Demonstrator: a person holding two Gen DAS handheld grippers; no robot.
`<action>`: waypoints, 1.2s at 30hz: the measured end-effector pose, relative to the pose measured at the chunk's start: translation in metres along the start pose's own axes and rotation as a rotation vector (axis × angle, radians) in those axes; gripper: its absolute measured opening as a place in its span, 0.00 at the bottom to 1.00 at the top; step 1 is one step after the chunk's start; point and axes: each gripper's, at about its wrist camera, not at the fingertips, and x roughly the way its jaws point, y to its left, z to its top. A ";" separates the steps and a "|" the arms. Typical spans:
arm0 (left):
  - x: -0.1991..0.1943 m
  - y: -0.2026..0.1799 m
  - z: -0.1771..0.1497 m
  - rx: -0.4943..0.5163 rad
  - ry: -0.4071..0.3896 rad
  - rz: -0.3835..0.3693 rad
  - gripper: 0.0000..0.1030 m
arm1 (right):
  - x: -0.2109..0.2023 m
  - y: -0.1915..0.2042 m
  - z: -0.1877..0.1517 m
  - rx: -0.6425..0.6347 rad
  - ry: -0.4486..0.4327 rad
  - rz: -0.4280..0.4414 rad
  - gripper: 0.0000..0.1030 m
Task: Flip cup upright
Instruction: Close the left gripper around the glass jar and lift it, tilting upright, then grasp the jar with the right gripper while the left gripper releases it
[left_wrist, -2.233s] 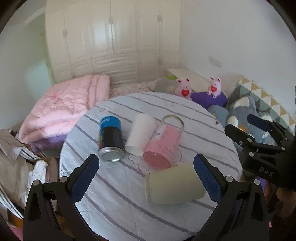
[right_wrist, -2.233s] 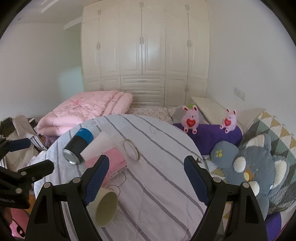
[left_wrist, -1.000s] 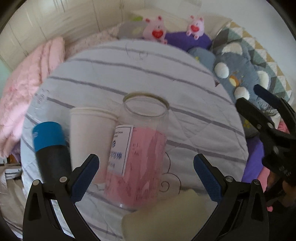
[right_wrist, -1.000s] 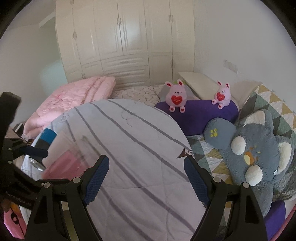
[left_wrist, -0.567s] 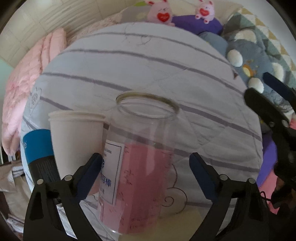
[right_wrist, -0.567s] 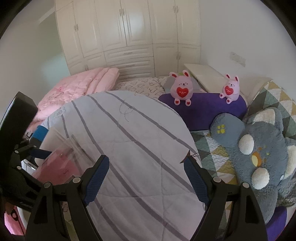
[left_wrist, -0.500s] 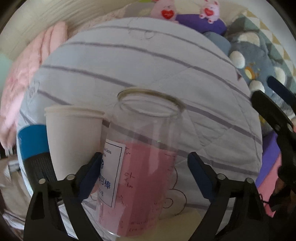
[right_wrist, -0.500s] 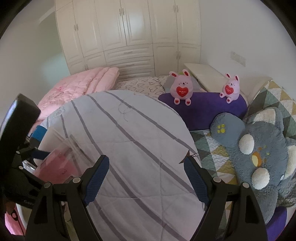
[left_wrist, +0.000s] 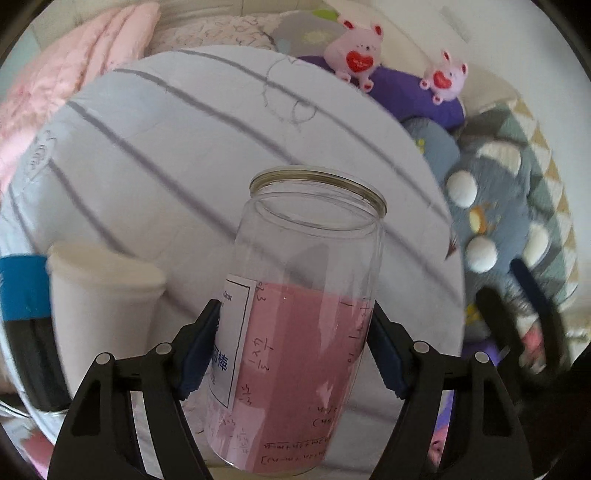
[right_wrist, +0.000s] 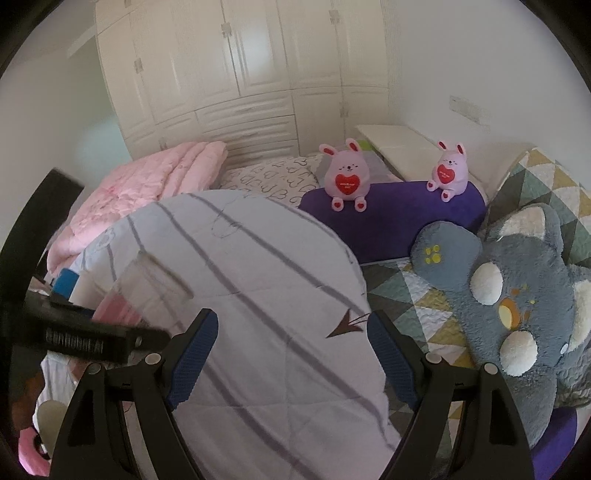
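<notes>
1. Left tongs (left_wrist: 291, 347) are clenched on the clear glass cup (left_wrist: 295, 332), blue pads pressing opposite sides of its lower half. The grip sits low, prob. so the open mouth can swing up; the rim now points up and away, the body a bit tilted.
2. Cup's position: held over the near part of the round table (left_wrist: 166, 147), covered in a grey-striped quilt. Can't tell if its base touches the cloth.
3. White paper cup (left_wrist: 99, 314) lies just left of the glass cup, then a black can w/ blue band (left_wrist: 22, 291) at the table's left edge; both look to be on their sides, not yet handled.
4. Right tongs (right_wrist: 291, 350) are released, nothing between the pads, hovering over the table's near-right part, prob. waiting clear of the left tongs' work.
5. Writing: white label on the cup w/ blue Chinese char. "棒" legible, small Latin print above too blurred. Pink paper inside carries handwritten fractions, not readable in full.
6. Judgement: the flip looks nearly done; setting it down flat remains.
</notes>
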 end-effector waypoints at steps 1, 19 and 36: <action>0.003 -0.003 0.004 -0.008 0.002 -0.013 0.74 | 0.002 -0.002 0.001 0.001 0.002 -0.002 0.82; 0.022 0.019 0.020 -0.268 -0.063 -0.137 0.75 | 0.034 0.006 0.008 -0.068 0.069 0.055 0.82; -0.012 0.013 0.004 -0.217 -0.085 -0.266 0.96 | 0.018 0.005 0.012 -0.038 0.150 0.104 0.82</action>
